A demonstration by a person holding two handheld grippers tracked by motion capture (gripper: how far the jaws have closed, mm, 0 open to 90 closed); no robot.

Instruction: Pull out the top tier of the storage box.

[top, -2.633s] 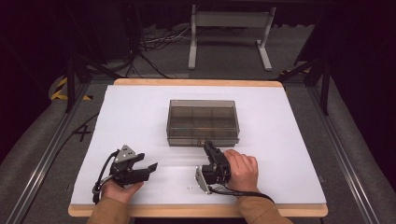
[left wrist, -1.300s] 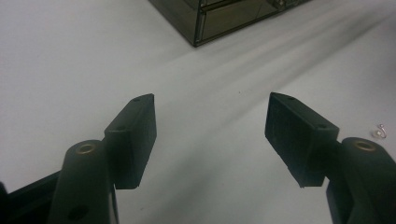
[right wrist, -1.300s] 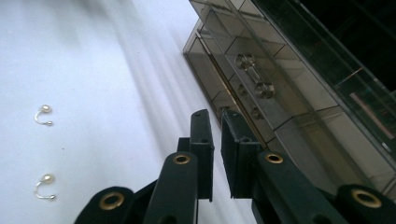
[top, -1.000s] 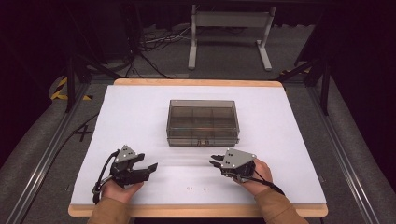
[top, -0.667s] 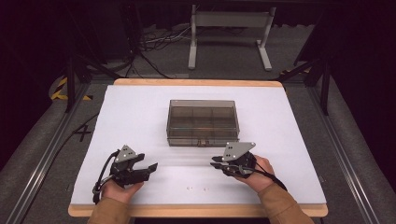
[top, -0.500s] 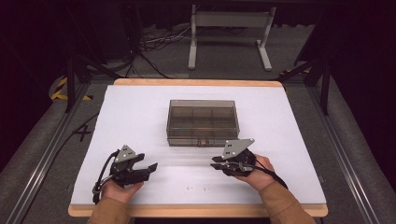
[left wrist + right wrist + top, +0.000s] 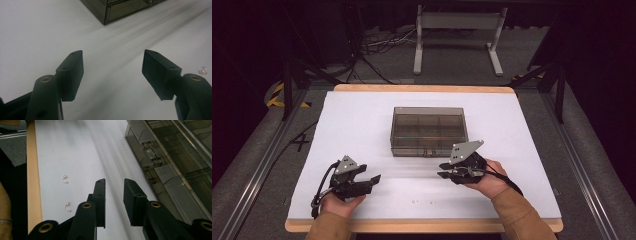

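— Black, two-jawed and hand-held: what has the right gripper [image 7: 445,170] done since the earlier frames?

— It has turned and shifted. Earlier it lay low beside the right hand [image 7: 486,176]; now it points left, just in front of the smoky transparent plastic compartment box [image 7: 429,131], its grey plate tilted up.

— How far apart are its jaws?

— Narrowly parted, holding nothing, above the white table cover [image 7: 362,120].

— And the left gripper [image 7: 112,71]?

— Unmoved near the table's front left, jaws spread wide, empty.

— Anything small nearby?

— Two tiny curved metal earrings with pearl-like beads [image 7: 66,179] lie near the wooden front edge [image 7: 32,177], apart from both grippers.

— Any readable writing?

— No labels can be made out.
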